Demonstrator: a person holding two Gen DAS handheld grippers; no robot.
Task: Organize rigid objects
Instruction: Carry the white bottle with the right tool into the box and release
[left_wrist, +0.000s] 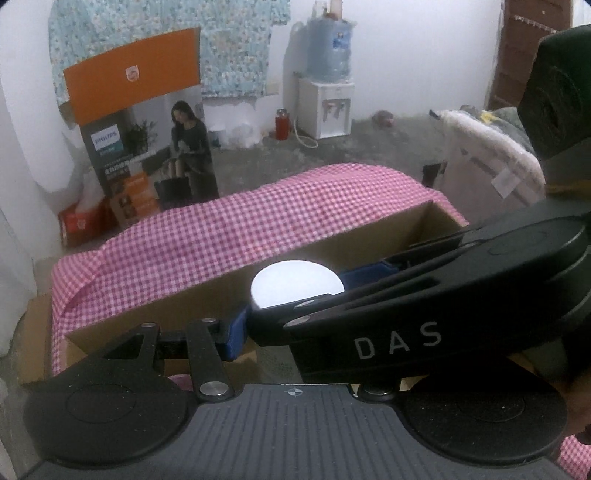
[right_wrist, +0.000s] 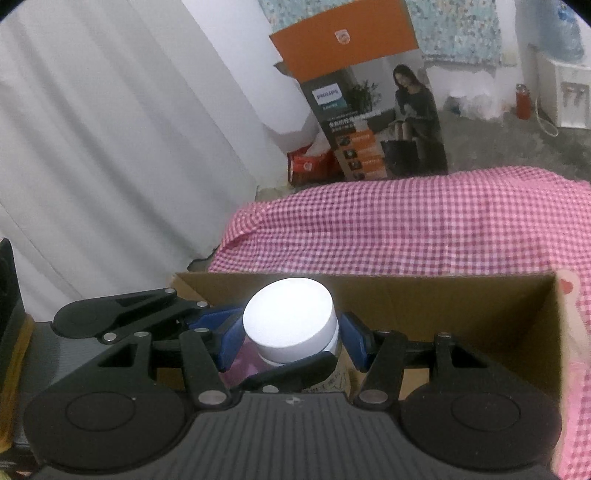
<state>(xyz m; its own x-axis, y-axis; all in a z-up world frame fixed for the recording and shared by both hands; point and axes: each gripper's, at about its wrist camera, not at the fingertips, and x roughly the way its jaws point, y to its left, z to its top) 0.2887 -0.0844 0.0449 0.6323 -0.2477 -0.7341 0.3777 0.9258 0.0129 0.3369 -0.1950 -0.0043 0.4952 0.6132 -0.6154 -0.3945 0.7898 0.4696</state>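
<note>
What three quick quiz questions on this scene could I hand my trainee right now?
1. True or false: the jar has a red lid.
2. The jar is between the walls of which thing? A) cardboard box B) metal tray C) sink
3. Fill in: the cloth under the box is checked pink and ____.
Key: 1 false; 2 A; 3 white.
</note>
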